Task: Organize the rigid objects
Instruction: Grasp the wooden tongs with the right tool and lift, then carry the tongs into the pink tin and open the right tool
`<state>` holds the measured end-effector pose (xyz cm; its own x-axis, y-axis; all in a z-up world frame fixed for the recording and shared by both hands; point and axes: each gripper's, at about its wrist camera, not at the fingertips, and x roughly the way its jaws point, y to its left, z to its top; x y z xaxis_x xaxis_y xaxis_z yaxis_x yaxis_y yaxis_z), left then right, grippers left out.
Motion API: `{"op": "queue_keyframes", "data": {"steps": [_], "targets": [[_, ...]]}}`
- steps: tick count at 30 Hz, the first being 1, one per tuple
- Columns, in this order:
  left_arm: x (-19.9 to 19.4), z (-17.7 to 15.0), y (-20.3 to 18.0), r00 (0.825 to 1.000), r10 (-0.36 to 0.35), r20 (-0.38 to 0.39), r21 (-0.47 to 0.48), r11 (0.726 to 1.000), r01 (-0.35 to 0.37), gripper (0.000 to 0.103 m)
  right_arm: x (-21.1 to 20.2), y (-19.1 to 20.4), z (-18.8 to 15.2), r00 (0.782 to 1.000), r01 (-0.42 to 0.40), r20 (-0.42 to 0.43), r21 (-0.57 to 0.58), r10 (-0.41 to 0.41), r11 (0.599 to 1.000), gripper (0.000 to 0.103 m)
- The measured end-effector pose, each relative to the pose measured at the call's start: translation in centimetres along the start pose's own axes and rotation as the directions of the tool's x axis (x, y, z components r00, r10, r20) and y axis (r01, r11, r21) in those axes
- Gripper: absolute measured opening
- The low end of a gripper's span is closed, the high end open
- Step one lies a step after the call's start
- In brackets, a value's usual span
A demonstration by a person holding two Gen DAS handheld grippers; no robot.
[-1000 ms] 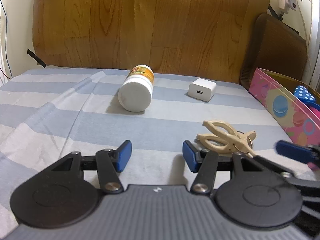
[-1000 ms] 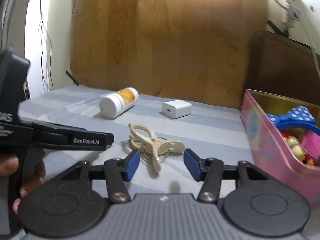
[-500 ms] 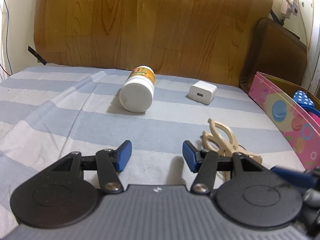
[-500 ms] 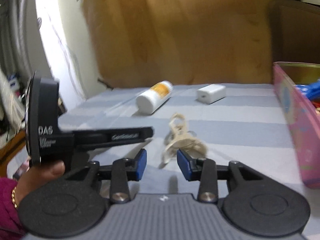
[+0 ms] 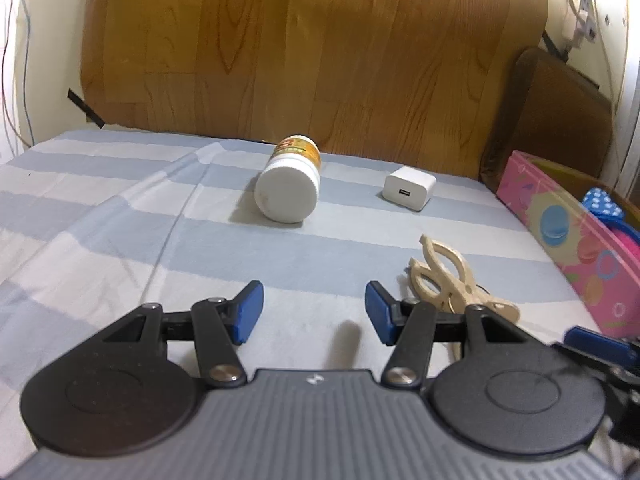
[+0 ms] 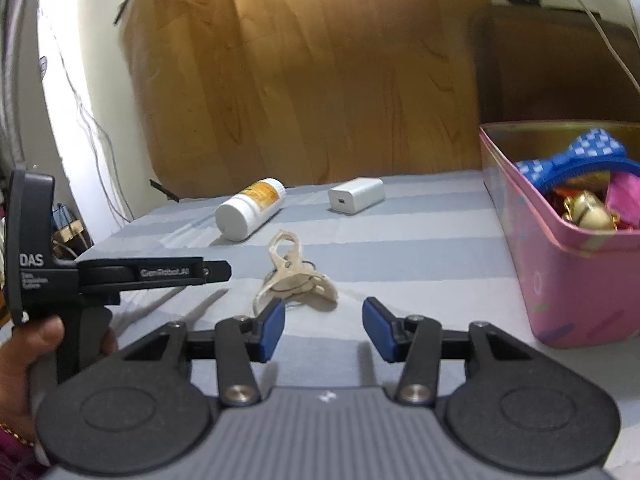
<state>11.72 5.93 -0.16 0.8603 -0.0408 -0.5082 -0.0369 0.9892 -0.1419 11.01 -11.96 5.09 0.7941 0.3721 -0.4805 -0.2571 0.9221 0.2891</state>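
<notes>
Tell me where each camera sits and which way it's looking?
Left wrist: on the left gripper, facing the wooden board; its open blue fingers show, the right gripper's fingertip too.
Right wrist: on the right gripper, facing the pink box; the left gripper and a hand show.
Both see the bottle, charger and beige clip.

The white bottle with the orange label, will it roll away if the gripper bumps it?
Probably. The bottle lies on its side, and its round body would likely roll sideways on the striped sheet. The soft, slightly wrinkled cloth may slow it. Its smooth plastic looks hard and maybe slippery, so a grip across the body seems safest.
</notes>
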Motion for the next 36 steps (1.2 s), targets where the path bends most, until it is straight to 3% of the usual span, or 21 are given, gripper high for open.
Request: {"op": "queue_keyframes", "data": {"steps": [5,10,11,15,19,22,24,26,31,36], "targets": [[-4.0,-1.0,-0.8,0.993,-0.109,0.056,0.042,0.993,0.106,0.058,-0.1,-0.4,0.2,1.000,-0.007,-0.010,0.018,0.007,1.000,0.045],[-4.2,-1.0,-3.3,0.985,-0.168,0.036,0.139,0.977,0.161,0.052,0.3,0.6,0.7,1.000,0.024,0.000,-0.080,-0.024,0.997,0.045],[-3.9,-0.9,-3.9,0.985,-0.170,0.024,0.153,0.974,0.165,0.052,0.7,0.7,1.2,0.997,0.071,0.006,-0.133,-0.071,0.989,0.045],[-2.9,-0.9,-5.8,0.983,-0.184,-0.012,0.209,0.961,0.182,0.049,1.5,-0.1,1.8,0.998,0.056,-0.019,-0.154,-0.060,0.987,0.045],[-2.3,-0.9,-6.8,0.983,-0.178,-0.037,0.255,0.950,0.181,0.028,2.4,-0.5,2.2,0.997,-0.016,-0.075,-0.197,0.001,0.980,0.038],[-1.2,-0.7,-6.6,0.984,-0.168,-0.061,0.242,0.954,0.178,0.020,3.5,-0.4,2.6,0.995,-0.043,-0.095,-0.239,0.020,0.970,0.036],[-1.0,-0.6,-6.5,0.981,-0.182,-0.062,0.240,0.952,0.192,0.019,4.4,-0.4,2.6,0.992,-0.068,-0.116,-0.248,0.041,0.966,0.030],[-0.6,-0.7,-6.9,0.982,-0.172,-0.079,0.267,0.945,0.187,0.011,5.5,-0.8,2.7,0.980,-0.122,-0.183,-0.217,0.083,0.969,0.008],[-0.5,-1.2,-7.4,0.979,-0.175,-0.107,0.269,0.943,0.198,0.010,4.4,-1.2,2.5,0.986,-0.117,-0.136,-0.195,0.091,0.974,0.008],[-2.1,0.0,-8.4,0.986,-0.164,0.008,0.284,0.946,0.155,0.006,2.8,-1.0,2.5,0.995,-0.088,-0.061,-0.200,0.077,0.976,0.007]]}}
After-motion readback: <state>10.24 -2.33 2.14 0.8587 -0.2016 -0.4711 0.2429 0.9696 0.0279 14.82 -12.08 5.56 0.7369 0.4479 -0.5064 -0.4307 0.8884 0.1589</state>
